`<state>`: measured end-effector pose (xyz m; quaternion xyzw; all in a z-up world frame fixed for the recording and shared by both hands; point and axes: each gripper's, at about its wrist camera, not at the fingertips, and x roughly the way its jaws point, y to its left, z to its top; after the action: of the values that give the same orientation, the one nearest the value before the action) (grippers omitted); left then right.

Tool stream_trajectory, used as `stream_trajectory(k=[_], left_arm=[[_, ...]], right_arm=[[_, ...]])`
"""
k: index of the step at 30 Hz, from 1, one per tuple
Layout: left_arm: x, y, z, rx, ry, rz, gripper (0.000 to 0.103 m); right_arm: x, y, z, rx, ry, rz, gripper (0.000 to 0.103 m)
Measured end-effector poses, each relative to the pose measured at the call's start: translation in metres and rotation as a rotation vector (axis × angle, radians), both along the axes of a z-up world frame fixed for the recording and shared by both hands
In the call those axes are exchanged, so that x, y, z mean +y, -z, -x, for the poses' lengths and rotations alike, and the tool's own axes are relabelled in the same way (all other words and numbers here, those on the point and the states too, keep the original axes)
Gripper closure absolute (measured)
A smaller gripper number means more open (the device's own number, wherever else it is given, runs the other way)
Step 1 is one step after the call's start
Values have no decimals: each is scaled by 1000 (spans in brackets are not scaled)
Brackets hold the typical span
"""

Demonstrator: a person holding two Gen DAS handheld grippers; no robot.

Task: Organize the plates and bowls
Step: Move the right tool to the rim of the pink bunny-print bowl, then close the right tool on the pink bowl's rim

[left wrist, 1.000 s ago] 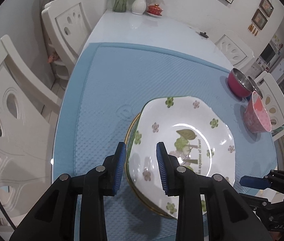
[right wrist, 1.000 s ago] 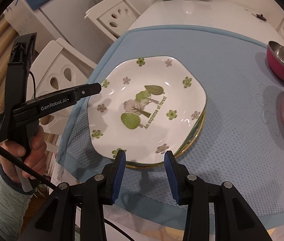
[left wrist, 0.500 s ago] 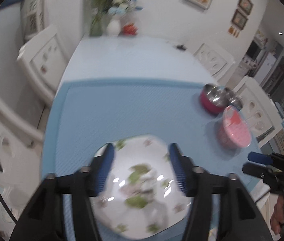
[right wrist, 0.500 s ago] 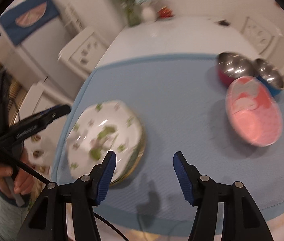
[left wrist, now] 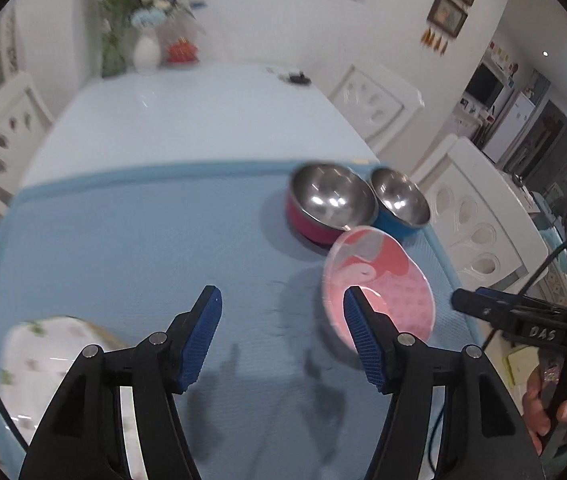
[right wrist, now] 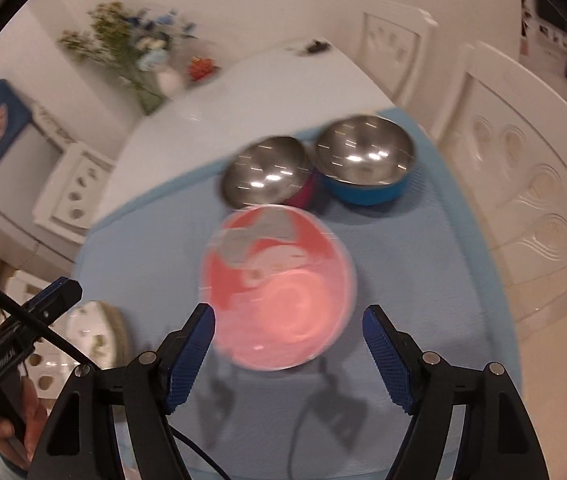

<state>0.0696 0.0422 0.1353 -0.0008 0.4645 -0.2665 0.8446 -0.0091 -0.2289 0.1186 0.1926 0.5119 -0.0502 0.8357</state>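
A pink bowl [right wrist: 279, 288] stands on the blue mat, just ahead of my open, empty right gripper [right wrist: 289, 344]; it also shows in the left wrist view [left wrist: 379, 284]. Behind it stand a steel bowl with a red outside [left wrist: 329, 204] and one with a blue outside [left wrist: 399, 204], side by side. The stacked flowered plates [left wrist: 43, 360] lie at the mat's near left. My left gripper [left wrist: 281, 336] is open and empty above the mat [left wrist: 143, 248], between the plates and the pink bowl.
White chairs [left wrist: 479, 220] stand around the table. A vase of flowers [left wrist: 145, 48] and a small red dish [left wrist: 181, 52] sit at the table's far end. The right tool [left wrist: 523, 316] shows at the right edge of the left wrist view.
Both grippers have opened wide and swung right, away from the flowered plates. The right gripper now faces the pink bowl, and the plates lie on the mat at the left.
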Motion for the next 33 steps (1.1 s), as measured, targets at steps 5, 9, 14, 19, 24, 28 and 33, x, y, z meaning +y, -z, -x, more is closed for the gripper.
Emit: stream_trajectory(k=[5,9,14,19,24,28,33], left_arm=[[-42,43,-7,90,-8,-11,50],[-58,64,-10,149,-36,0,52],[-59,79,-12,187,-64,6,60],[-58,88,-13,212,-81,24,69],[-61,95,-11,232,-75,29,81],[-68,96,-4,225,-59,25,88],[-68,91,4,212,-60,25,88]], right_arm=[[-19,34,-16,81,-44,7,29],[-27,55,-25,99,-90,-8,31],[-28,74,-35,109,-130,-37,51],[-28,85,-39,118,-161,-70,62],[-21,91,-40,114,-190,-69,66],[-15,93,-40,102,-215,-85,76],[0,89,-40,91,-242,-33,82]])
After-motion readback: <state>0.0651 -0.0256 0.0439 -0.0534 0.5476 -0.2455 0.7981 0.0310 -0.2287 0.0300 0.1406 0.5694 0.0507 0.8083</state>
